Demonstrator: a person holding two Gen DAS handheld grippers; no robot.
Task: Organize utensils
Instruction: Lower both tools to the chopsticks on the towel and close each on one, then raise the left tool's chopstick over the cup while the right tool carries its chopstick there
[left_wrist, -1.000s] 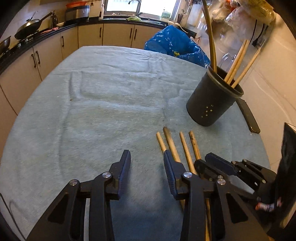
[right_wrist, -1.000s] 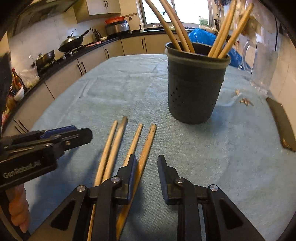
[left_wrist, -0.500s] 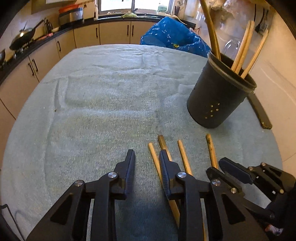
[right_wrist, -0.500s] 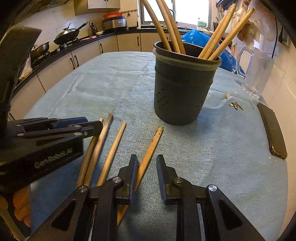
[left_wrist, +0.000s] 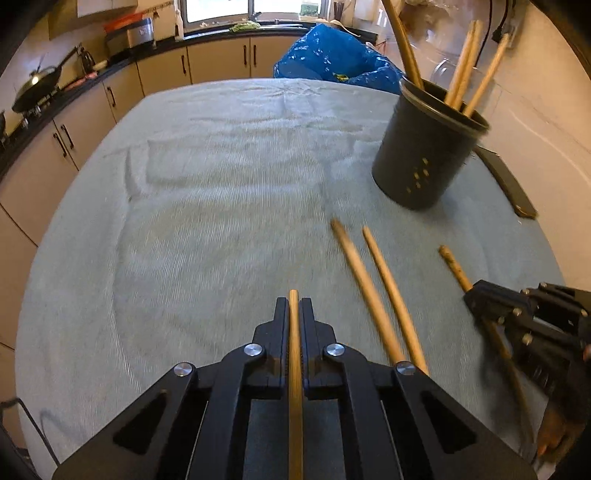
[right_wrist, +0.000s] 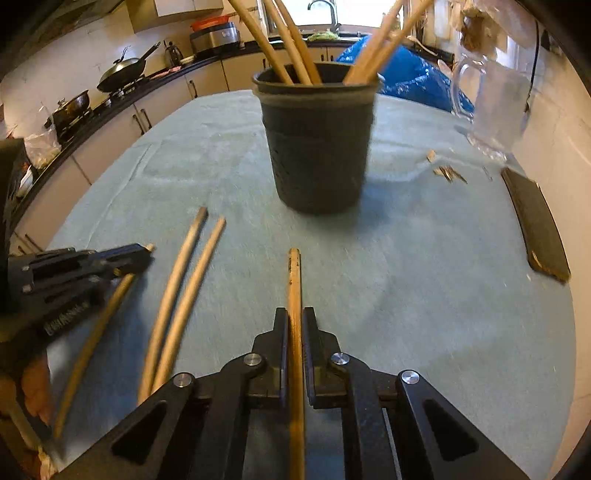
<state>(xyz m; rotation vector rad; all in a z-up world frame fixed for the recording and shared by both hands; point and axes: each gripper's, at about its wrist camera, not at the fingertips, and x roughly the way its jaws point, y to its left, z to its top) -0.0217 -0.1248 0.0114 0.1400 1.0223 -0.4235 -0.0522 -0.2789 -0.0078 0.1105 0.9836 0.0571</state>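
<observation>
A dark utensil holder (left_wrist: 424, 155) (right_wrist: 317, 147) stands on the table with several wooden sticks in it. My left gripper (left_wrist: 293, 306) is shut on a wooden stick (left_wrist: 294, 354) that runs between its jaws. My right gripper (right_wrist: 294, 317) is shut on another wooden stick (right_wrist: 294, 280). Two loose sticks (left_wrist: 373, 288) (right_wrist: 181, 291) lie side by side on the cloth between the grippers. In the left wrist view the right gripper (left_wrist: 476, 295) shows at the right, holding its stick (left_wrist: 454, 266). In the right wrist view the left gripper (right_wrist: 144, 254) shows at the left.
A light green cloth (left_wrist: 221, 184) covers the table. A dark flat object (right_wrist: 535, 225) lies near the right edge. A glass jug (right_wrist: 491, 110) and a blue bag (left_wrist: 332, 55) are behind the holder. Kitchen counters with pans (right_wrist: 122, 72) run along the left.
Both grippers have shut, each on a wooden stick. The two held sticks have shifted apart from the two that stay on the cloth.
</observation>
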